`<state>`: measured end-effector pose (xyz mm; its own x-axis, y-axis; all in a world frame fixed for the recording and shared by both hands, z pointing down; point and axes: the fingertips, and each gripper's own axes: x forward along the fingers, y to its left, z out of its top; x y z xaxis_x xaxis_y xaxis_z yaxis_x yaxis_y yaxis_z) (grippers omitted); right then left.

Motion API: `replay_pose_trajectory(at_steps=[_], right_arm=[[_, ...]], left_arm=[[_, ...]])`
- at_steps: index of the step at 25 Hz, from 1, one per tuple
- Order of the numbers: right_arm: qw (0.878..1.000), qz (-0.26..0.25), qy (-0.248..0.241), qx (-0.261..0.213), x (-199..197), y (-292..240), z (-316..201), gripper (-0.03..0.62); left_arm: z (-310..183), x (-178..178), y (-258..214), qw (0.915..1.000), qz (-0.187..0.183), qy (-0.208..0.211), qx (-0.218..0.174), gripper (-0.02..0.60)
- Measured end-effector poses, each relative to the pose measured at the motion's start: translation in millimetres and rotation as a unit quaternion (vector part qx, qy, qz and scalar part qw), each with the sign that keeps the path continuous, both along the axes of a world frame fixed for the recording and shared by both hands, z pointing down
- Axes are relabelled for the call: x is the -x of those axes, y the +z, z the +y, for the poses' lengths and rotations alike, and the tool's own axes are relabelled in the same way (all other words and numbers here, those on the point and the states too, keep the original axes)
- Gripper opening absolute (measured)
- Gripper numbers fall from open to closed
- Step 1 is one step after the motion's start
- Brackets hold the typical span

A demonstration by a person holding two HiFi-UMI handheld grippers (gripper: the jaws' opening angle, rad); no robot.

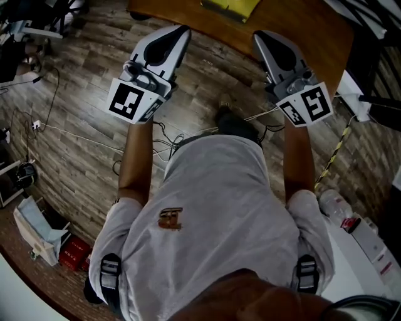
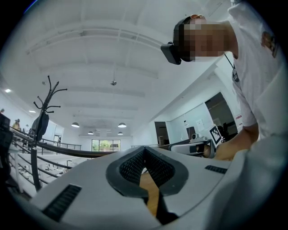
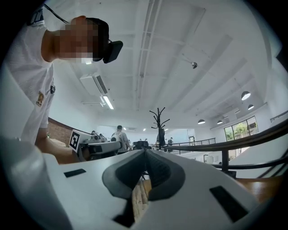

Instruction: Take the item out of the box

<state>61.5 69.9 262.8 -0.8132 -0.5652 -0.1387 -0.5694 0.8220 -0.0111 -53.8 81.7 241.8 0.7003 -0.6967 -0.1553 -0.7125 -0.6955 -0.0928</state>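
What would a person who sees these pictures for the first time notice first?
The left hand-held gripper and the right hand-held gripper stand out, each with a black-and-white marker cube, both shut and empty, pointing toward a wooden table. Below them the person's pale shirt fills the head view.

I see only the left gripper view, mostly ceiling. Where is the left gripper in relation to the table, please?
Observer: In the head view the left gripper hangs over the wooden floor, its tip near the edge of the brown table.
Operator: Is anything on the table?
Observer: A yellow flat thing, cut by the picture's top edge; what it is I cannot tell.
Operator: And the right gripper?
Observer: The right gripper is shut, nothing between its jaws.
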Motion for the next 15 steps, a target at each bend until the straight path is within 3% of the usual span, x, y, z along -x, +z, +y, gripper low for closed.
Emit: replay_pose_trajectory(at_steps=[7, 15], right_arm=[[0.999, 0.031, -0.002, 0.032, -35, 28, -126, 0.031], [0.995, 0.078, 0.016, 0.059, -41, 48, -222, 0.032]], left_arm=[[-116, -33, 7, 0.9993, -0.003, -0.034, 0.013, 0.018], [-192, -41, 10, 0.9988, -0.009, -0.047, 0.014, 0.018]])
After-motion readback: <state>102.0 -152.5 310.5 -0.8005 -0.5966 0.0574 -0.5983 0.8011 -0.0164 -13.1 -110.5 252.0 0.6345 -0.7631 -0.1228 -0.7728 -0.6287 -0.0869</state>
